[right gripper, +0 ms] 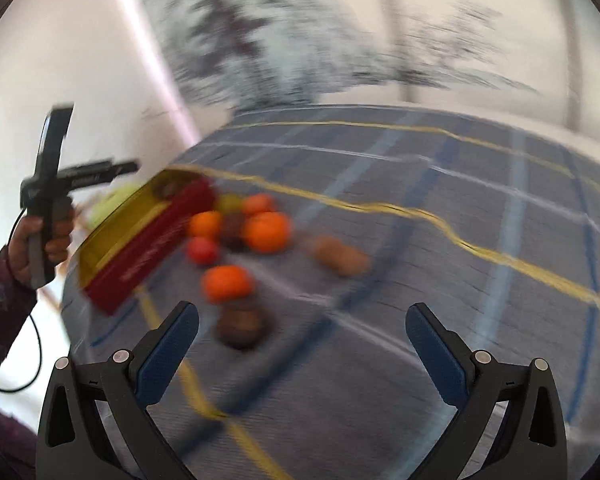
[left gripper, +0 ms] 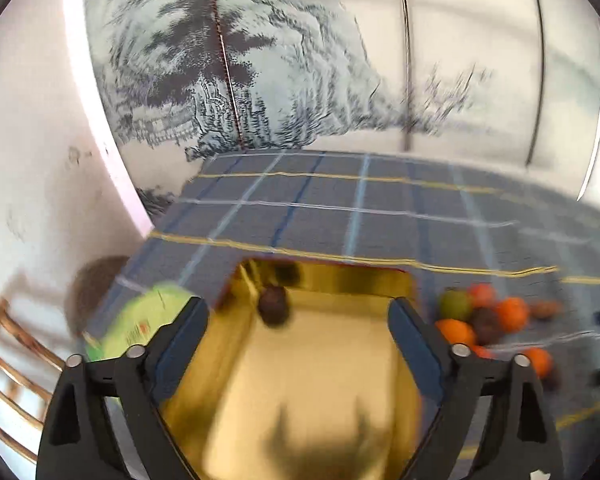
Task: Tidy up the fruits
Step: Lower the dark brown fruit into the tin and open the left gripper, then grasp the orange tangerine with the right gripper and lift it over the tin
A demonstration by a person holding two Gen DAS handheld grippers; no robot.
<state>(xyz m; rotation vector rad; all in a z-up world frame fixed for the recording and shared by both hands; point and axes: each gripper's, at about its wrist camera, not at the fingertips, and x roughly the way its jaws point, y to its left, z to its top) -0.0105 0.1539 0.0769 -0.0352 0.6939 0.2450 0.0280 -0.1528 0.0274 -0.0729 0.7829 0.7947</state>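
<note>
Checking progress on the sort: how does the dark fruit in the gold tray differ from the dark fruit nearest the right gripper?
The dark fruit in the tray lies inside the gold tray, near its far wall; the dark fruit by the right gripper lies on the plaid cloth, outside the tray. The tray fruit sits alone; the cloth one has an orange right behind it. Both look dark brown and roundish, though blur hides detail.
</note>
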